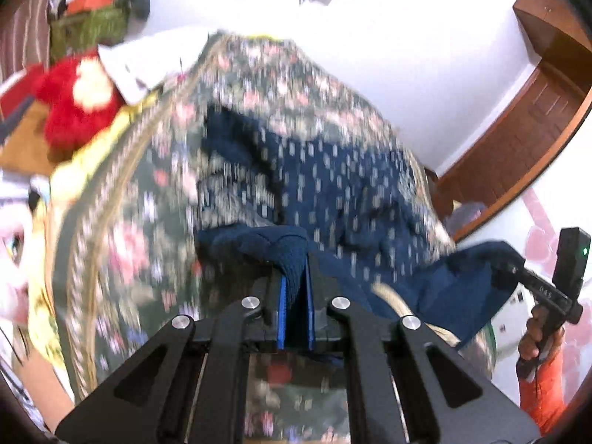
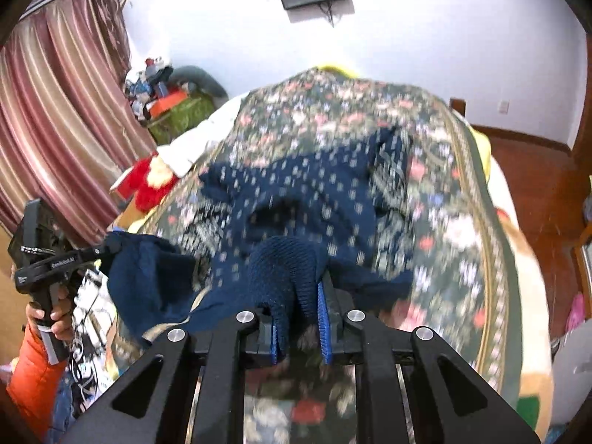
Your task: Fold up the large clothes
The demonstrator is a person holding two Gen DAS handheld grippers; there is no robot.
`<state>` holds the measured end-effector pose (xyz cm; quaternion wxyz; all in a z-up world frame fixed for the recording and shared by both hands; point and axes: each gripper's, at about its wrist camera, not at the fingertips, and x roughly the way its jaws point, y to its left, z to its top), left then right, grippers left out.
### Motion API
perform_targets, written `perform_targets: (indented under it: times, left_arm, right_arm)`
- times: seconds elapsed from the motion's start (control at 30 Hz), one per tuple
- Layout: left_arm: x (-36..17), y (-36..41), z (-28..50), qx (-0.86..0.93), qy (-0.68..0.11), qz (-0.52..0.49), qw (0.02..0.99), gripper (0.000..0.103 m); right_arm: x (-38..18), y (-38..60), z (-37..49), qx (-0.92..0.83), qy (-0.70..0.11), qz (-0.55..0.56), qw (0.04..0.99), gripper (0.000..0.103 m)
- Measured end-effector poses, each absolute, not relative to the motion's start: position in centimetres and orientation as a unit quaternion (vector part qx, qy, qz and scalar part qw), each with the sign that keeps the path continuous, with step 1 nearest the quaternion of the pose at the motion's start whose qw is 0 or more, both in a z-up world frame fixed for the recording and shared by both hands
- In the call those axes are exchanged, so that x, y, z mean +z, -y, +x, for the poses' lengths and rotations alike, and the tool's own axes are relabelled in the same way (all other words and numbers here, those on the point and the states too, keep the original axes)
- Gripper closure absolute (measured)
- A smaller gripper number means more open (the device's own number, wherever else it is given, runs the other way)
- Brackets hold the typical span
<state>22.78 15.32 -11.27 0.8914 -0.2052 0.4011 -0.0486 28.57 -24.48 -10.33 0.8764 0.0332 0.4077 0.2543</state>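
Both claws pinch the ribbed edge of the navy sweater (image 2: 307, 199): the left claw (image 1: 295, 288) and the right claw (image 2: 301, 307) are each clamped on knit, apparently to carry that edge over for a fold. The rest of the sweater lies on the floral bedspread (image 2: 455, 229). Beside the sweater's far-left corner sit a red plush toy (image 2: 148, 181) and a white pillow (image 2: 199, 140), near enough to crowd a wide spread.

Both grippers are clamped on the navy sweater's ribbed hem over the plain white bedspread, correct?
Not quite: the bedspread is dark green and floral, as the right wrist view shows. Left gripper and right gripper both clamp the navy sweater.
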Motion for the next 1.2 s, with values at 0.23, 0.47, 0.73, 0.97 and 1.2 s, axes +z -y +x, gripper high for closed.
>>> perform_targets:
  times: [0.23, 0.47, 0.73, 0.97, 1.2]
  left_arm:
    - [-8.4, -16.8, 31.1, 0.008, -0.37, -0.193, 0.909, 0.096]
    - [-10.9, -18.6, 40.4, 0.067, -0.381, -0.18, 0.905, 0.096]
    - [-18.5, -20.0, 48.6, 0.105, -0.434, -0.164, 0.88, 0.096]
    - [-22.8, -20.5, 50.5, 0.106, -0.462, -0.141, 0.869, 0.093]
    - [-21.4, -21.5, 51.1, 0.104, -0.479, -0.151, 0.858, 0.089]
  right_arm:
    - [-8.1, 23.8, 36.1, 0.213, -0.372, 0.035, 0.903, 0.09]
    - [-9.9, 21.2, 46.7, 0.171, -0.385, 0.025, 0.906, 0.09]
    - [-16.7, 18.8, 55.5, 0.14, -0.432, 0.002, 0.891, 0.089]
    - [-20.1, 18.7, 57.0, 0.132, -0.43, -0.049, 0.892, 0.087]
    - [-17.0, 20.3, 55.0, 0.068, -0.368, -0.126, 0.919, 0.012]
